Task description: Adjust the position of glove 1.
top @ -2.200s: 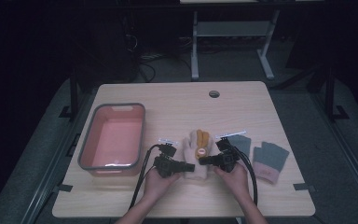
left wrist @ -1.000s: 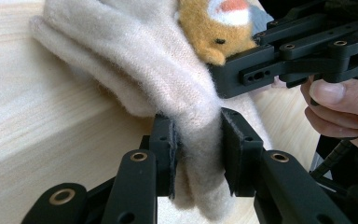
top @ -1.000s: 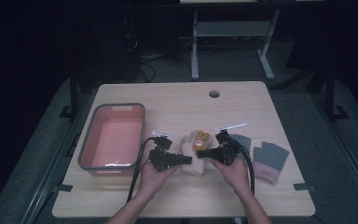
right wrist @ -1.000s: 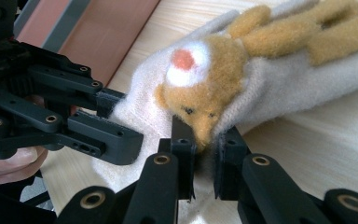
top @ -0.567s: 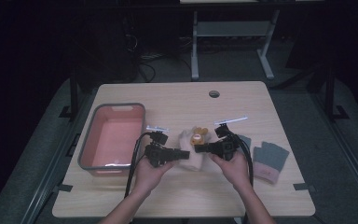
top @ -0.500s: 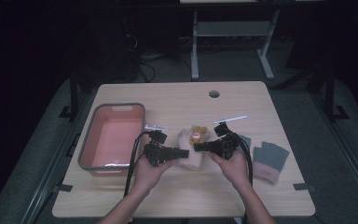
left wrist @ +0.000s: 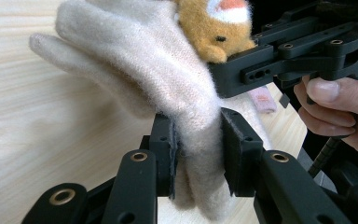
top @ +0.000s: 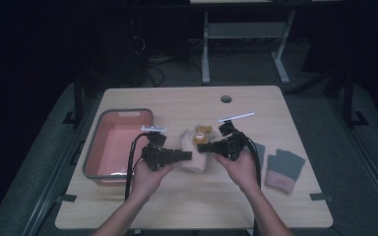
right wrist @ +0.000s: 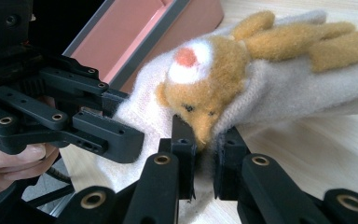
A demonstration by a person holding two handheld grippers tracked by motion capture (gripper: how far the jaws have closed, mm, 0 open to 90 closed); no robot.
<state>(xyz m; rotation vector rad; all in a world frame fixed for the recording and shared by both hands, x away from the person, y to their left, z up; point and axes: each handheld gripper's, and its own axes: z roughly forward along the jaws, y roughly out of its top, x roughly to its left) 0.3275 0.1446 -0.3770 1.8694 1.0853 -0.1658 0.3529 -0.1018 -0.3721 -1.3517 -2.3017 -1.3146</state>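
Note:
A cream knitted glove (top: pixel 193 156) with a fuzzy orange animal face (top: pixel 203 133) lies at the table's middle, held between both grippers. My left gripper (top: pixel 187 156) is shut on the glove's cream body (left wrist: pixel 186 107), the wool pinched between its pads. My right gripper (top: pixel 203 147) is shut on the glove (right wrist: pixel 279 93) just under the animal face (right wrist: pixel 200 84). In the left gripper view the right gripper's black jaw crosses above, with fingers of the person's hand (left wrist: pixel 335 100) behind it.
A pink tub (top: pixel 120 142) with a grey rim stands at the left, beside my left hand. Another glove, grey-green with a pink cuff (top: pixel 283 169), lies at the right. A round hole (top: pixel 226 99) sits near the table's far edge.
Both grippers have moved slightly left and farther from the person with the glove. The glove has bunched up and lifted between them.

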